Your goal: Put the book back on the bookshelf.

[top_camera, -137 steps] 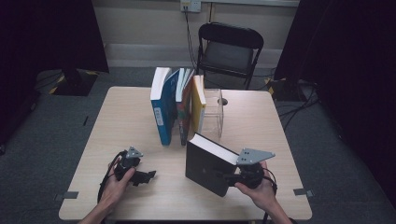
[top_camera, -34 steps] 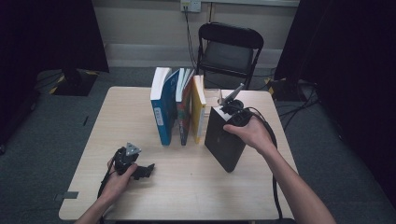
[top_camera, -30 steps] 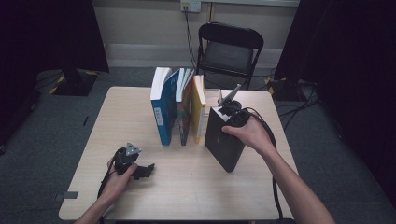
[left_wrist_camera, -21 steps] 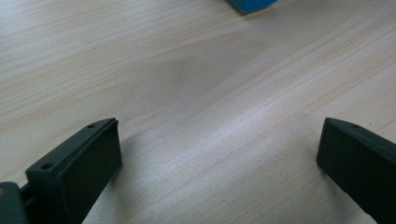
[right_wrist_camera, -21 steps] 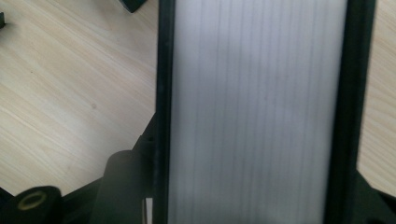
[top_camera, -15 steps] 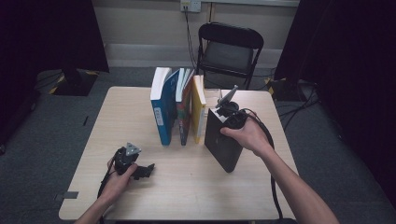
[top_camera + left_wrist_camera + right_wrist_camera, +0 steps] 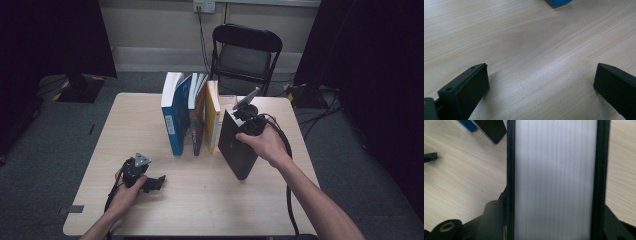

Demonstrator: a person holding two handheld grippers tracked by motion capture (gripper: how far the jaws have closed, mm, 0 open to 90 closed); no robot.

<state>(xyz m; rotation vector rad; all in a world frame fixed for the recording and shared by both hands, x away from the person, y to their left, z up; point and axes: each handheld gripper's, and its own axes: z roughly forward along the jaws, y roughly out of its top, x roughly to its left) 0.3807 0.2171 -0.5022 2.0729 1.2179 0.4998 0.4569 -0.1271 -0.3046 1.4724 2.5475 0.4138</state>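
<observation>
Black book (image 7: 239,145), cover unlettered, stands clamped in right gripper (image 7: 248,121) fingers; left gripper (image 7: 150,183) fingers gape empty.

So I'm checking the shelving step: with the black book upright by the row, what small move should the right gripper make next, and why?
Probably slide the black book sideways until it meets the yellow book. The right gripper is shut on its top edge, the book stands upright on the table, and a gap still shows between it and the row. The left gripper rests open, apart.
</observation>
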